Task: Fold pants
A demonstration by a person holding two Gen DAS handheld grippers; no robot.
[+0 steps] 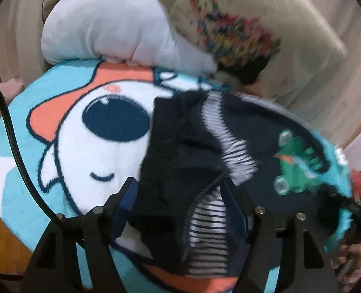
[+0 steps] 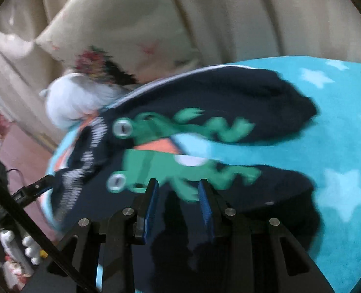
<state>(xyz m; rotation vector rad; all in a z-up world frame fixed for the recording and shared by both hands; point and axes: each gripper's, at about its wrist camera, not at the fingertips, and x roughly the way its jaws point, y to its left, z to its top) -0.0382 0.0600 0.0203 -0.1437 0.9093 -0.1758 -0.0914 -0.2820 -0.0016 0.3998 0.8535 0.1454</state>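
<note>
Small navy pants (image 1: 185,151) with a striped white lining and green frog prints lie on a turquoise cartoon blanket (image 1: 65,146). My left gripper (image 1: 180,190) is open over the waistband, with the bunched fabric between its blue pads (image 1: 126,195). In the right wrist view the pants (image 2: 204,97) lie with both legs spread to the right, a frog (image 2: 180,127) on each leg. My right gripper (image 2: 179,190) is open just above the near leg, at the frog print. The left gripper (image 2: 37,186) shows at the left, at the waistband.
A grey plush pillow (image 1: 112,29) and a cream cushion with a colourful print (image 1: 241,24) lean at the back against a beige sofa (image 2: 253,12). The blanket with white stars (image 2: 339,190) extends right. Pink floor and toys (image 2: 16,249) lie to the left.
</note>
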